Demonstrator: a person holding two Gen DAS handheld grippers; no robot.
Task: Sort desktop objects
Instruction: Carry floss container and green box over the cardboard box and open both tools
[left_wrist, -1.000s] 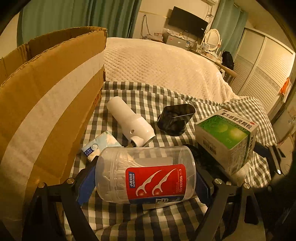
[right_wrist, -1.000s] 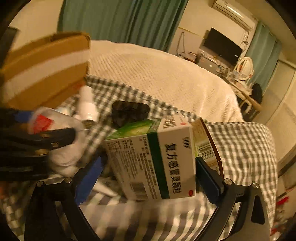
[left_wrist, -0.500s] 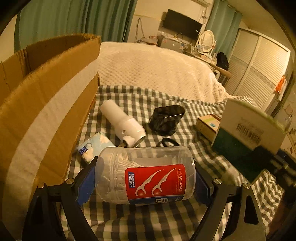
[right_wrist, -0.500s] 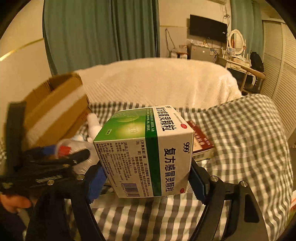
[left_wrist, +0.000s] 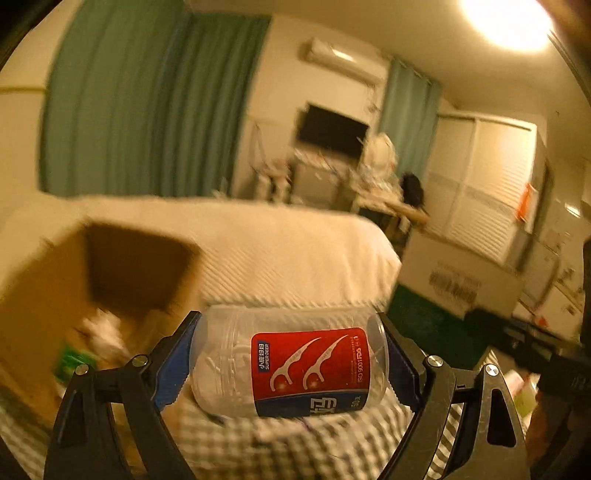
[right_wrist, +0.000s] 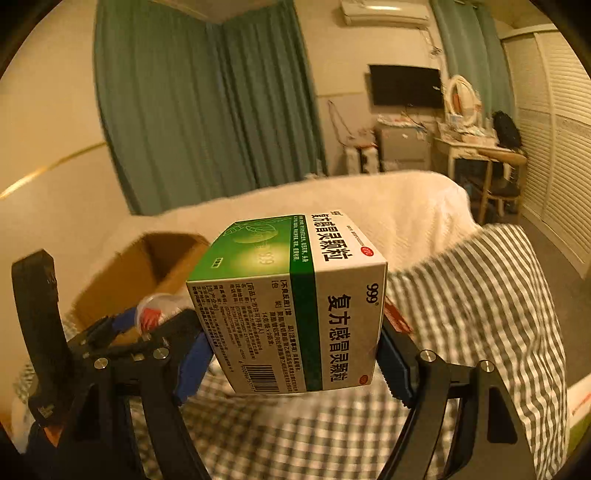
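Left claw (left_wrist: 290, 363) clamps floss-pick jar (left_wrist: 291, 365); right claw (right_wrist: 291, 360) clamps medicine box (right_wrist: 291, 314). Both items held clear of checked cloth (right_wrist: 480, 314), near cardboard box (left_wrist: 110, 280). Neither dropped in yet; approx. mid-task.

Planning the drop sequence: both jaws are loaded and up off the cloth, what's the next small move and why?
Probably carry the left gripper toward the open cardboard box at its left. Its jaws clamp the floss-pick jar, clear of the checked cloth, and that box is closer to it than to the right gripper, whose jaws have just closed on the green medicine box.
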